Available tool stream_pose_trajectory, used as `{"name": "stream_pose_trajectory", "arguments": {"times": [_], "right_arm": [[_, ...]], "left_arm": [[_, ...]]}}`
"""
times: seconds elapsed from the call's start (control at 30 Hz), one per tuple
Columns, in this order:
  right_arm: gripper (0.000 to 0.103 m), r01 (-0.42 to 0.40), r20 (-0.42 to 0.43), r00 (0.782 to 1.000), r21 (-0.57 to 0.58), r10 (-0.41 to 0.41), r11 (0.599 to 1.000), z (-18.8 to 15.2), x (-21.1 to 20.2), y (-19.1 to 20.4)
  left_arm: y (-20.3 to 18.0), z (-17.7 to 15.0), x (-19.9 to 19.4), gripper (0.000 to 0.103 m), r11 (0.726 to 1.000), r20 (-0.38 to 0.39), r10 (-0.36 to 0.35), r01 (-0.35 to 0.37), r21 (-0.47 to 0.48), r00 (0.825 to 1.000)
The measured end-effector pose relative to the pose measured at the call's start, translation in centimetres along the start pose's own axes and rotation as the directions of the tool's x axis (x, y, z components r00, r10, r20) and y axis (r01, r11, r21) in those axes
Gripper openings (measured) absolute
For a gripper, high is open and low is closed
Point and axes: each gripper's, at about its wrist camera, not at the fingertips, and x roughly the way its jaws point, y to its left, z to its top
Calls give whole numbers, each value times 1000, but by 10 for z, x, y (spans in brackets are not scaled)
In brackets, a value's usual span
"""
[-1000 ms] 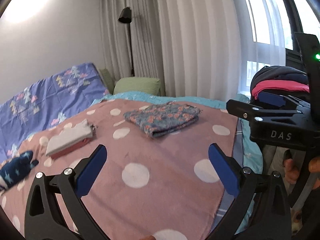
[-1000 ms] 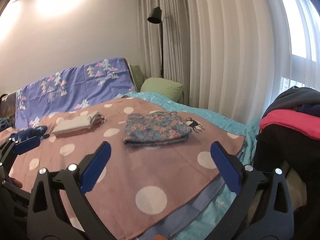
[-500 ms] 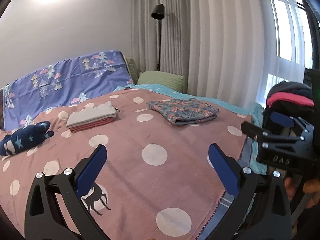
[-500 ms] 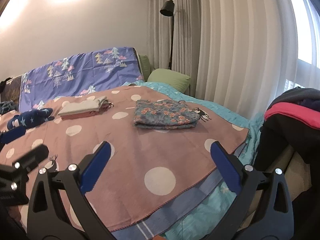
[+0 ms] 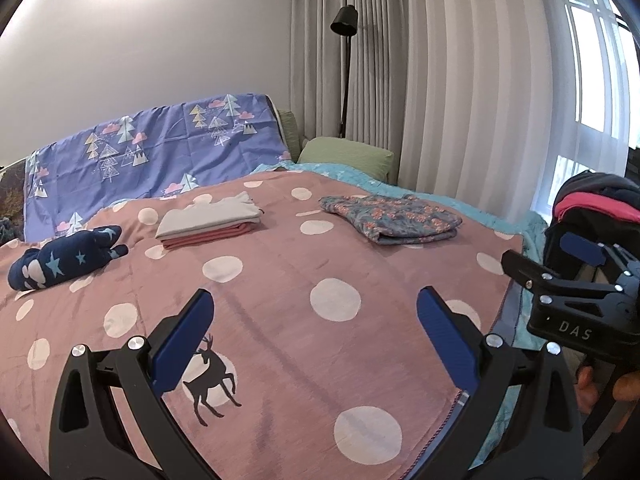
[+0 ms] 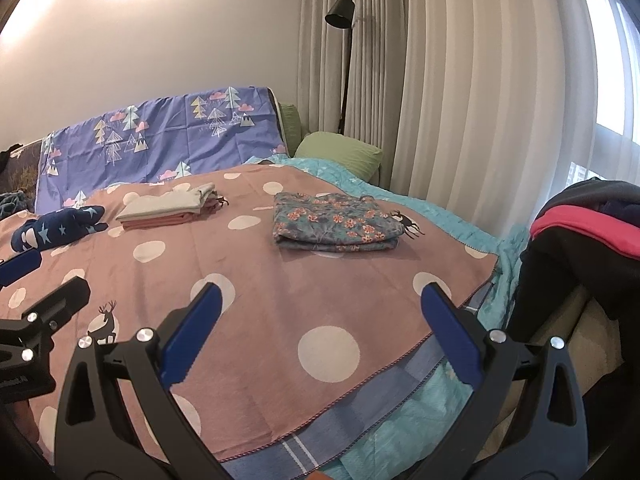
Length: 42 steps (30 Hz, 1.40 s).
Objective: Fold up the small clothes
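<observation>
A folded blue floral garment lies on the pink polka-dot blanket toward the far right. A folded grey and pink stack lies farther left. A dark blue star-print piece lies at the left. My left gripper is open and empty above the blanket's near part. My right gripper is open and empty near the blanket's front right edge; it also shows at the right of the left wrist view.
A pile of dark and pink clothes sits on something at the right of the bed. A purple tree-print cover, a green pillow, a floor lamp and curtains stand behind the bed.
Both grippers have pulled back and swung left, so more of the bed shows. The folded clothes lie unmoved. Both grippers stay open.
</observation>
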Motion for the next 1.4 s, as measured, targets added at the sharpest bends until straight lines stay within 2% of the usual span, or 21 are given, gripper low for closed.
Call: {"name": "stream_pose_trajectory", "arguments": {"times": [0.1,0.4,1.4], "right_arm": [[101,-2,-1,1000,2,2,1000,0,0,0],[101,-3,-8,1000,-11,3,1000,-3,4,0],[101,-11,-38,999,-29,9,1000,-12,14,8]], "left_arm": [[1,-1,3,102,1000,-18,20,-20,1,1000],[3,-4,5,102,1000,-31,-15,15,-9,999],[5,-9,11,102,1000,-58,-6,6,-14,998]]}}
